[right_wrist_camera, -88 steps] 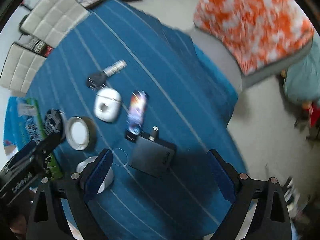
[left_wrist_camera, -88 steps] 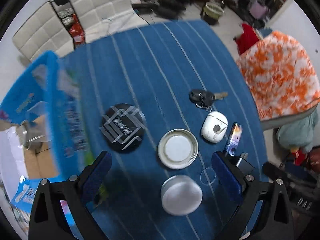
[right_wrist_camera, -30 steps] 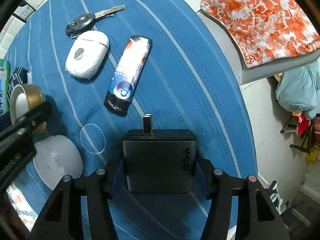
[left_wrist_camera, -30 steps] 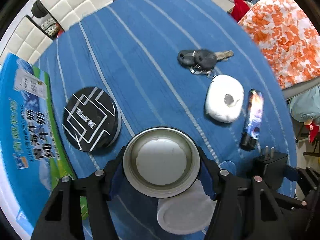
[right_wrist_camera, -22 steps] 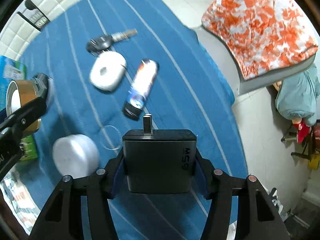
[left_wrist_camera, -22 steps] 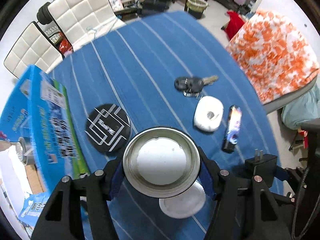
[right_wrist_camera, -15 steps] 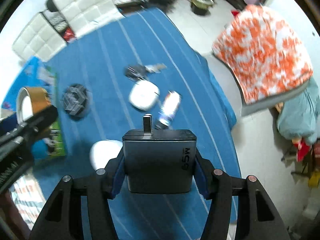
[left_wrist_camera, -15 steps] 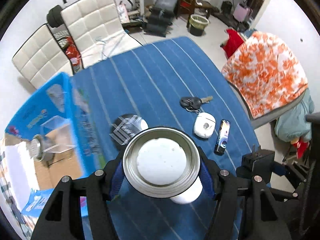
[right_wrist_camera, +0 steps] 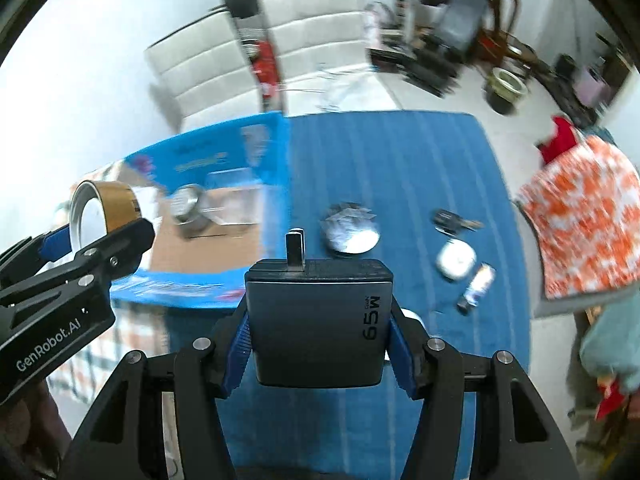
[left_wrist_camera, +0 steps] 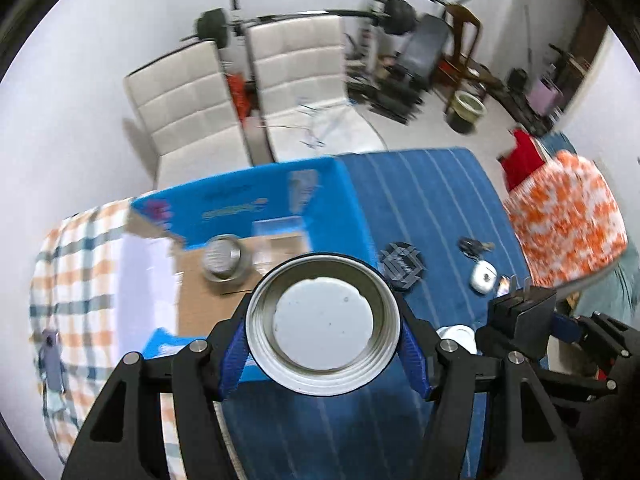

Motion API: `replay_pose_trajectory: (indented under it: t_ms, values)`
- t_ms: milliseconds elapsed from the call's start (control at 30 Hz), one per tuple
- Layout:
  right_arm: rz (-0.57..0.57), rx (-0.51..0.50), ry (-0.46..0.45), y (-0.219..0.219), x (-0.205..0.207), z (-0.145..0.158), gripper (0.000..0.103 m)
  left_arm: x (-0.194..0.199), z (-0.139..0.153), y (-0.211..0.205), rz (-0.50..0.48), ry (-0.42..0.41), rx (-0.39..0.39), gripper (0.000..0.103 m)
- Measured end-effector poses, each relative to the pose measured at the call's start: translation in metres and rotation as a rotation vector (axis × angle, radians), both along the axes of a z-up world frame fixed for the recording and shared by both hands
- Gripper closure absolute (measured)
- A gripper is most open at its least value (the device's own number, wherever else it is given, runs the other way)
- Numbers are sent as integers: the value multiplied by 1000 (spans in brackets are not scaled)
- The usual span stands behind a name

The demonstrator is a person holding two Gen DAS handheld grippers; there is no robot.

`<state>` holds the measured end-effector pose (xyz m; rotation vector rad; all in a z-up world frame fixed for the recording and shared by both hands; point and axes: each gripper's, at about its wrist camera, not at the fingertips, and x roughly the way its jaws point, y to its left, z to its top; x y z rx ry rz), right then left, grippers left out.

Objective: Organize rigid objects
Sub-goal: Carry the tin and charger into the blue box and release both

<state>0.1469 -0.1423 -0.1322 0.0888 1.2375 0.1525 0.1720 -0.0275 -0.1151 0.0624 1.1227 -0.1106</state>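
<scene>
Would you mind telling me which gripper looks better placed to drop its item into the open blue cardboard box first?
Left, probably. The left gripper, shut on the round metal tin, hangs nearer the blue cardboard box; the right gripper, holding the black charger, is over the blue tablecloth.

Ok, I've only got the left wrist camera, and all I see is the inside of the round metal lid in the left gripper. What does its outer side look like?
Observer: In the right wrist view, the round metal lid held by the left gripper has a golden-brown outer wall.
Operator: And the dark block on my right?
Observer: The dark grey square charger, clamped in the right gripper, reads 65W on its face.
Operator: Anything hidden behind it?
Observer: A small printed lighter lies on the blue striped cloth, next to the white oval case.
</scene>
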Motion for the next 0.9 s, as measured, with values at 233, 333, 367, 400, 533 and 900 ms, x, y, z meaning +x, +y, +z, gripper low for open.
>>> replay_pose_trajectory:
  t_ms: [233,333,367,400,533,900]
  values:
    - [65,79,78,66,35,-31,42,-12,4,76,137,4,-9,41]
    - [73,75,130,91,54,-59,42,-7,-8,115,206,41,-20,41]
    - [75,74,148,99,57,-68,42,-5,-12,122,219,48,-21,41]
    - [77,65,167,105,64,-78,42,-1,-20,133,235,62,-18,41]
    - [78,1,219,125,92,-122,42,25,-61,165,270,148,-27,41]
    - [69,-112,363,151,131,-202,42,102,-164,188,256,332,13,41]
